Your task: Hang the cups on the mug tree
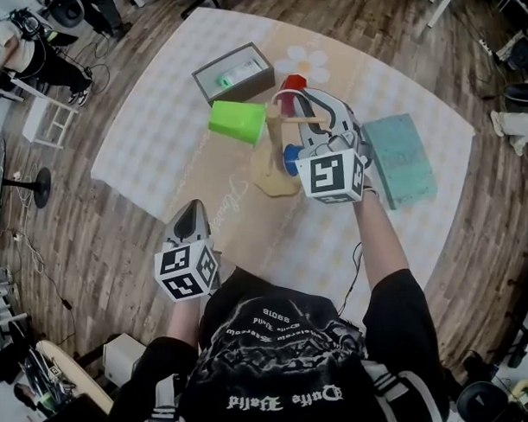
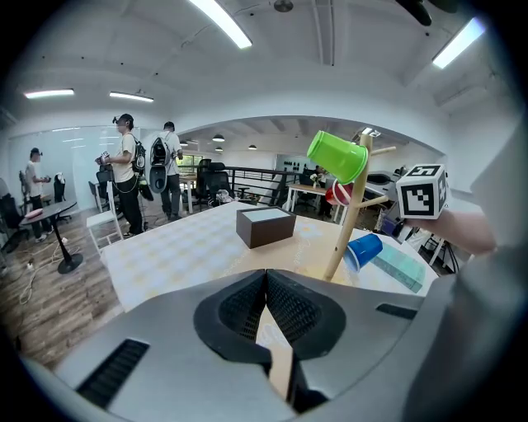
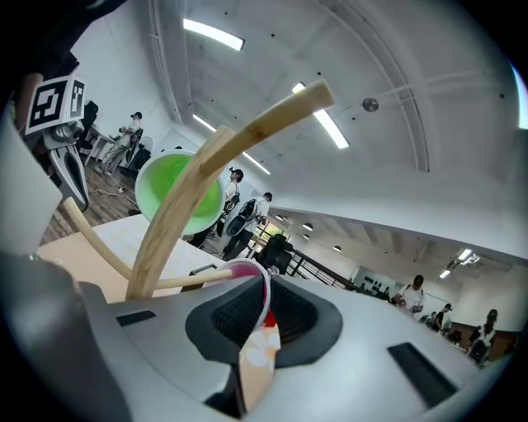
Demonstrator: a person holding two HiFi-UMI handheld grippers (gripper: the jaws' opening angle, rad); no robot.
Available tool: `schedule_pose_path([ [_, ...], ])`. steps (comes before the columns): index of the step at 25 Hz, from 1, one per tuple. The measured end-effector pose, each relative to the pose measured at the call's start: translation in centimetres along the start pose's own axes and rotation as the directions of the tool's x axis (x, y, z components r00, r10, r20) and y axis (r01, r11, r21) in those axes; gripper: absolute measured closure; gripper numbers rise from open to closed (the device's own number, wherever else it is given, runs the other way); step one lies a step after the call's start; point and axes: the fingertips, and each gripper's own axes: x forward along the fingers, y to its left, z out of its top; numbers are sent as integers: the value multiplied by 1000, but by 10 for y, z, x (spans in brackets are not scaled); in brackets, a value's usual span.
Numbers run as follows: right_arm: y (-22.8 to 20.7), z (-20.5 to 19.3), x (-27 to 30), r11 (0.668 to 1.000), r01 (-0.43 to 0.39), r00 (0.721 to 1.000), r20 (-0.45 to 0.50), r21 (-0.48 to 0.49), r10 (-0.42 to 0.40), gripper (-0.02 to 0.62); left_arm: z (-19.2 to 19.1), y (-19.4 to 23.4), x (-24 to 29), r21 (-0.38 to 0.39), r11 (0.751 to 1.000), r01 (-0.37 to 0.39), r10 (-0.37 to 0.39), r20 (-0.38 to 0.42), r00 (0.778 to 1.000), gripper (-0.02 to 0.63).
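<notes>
A wooden mug tree (image 1: 275, 167) stands mid-table. A green cup (image 1: 237, 121) hangs on its left peg and a blue cup (image 1: 290, 158) on a low peg. My right gripper (image 1: 291, 100) reaches in level from the right, shut on the rim of a red cup (image 1: 293, 84) behind the tree. In the right gripper view the red cup (image 3: 257, 290) sits pinched between the pads, with a thin peg (image 3: 177, 282) touching its rim and the green cup (image 3: 176, 194) behind the trunk. My left gripper (image 1: 189, 210) hovers near the table's front edge, shut and empty (image 2: 266, 284).
A brown box (image 1: 233, 73) with a green item inside sits at the back left of the table. A teal box (image 1: 401, 159) lies to the right of the tree. People stand in the room beyond the table (image 2: 132, 177).
</notes>
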Motion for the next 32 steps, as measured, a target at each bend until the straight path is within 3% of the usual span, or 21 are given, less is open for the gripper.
schedule_pose_path([
  [9,9,1,-11,999,-9,1000,2,-49,9,560,-3,-4,-3,-2,1000,8,-8,0,1000,586],
  [15,23,8,-19,989,-5,999,37,-150,11,558,-3,-3,-4,-5,1000,5,-5,6,1000,586],
  [32,35,9,-35,972,-6,998,52,-237,19,546,0,-7,-8,-7,1000,8,-8,13,1000,586],
])
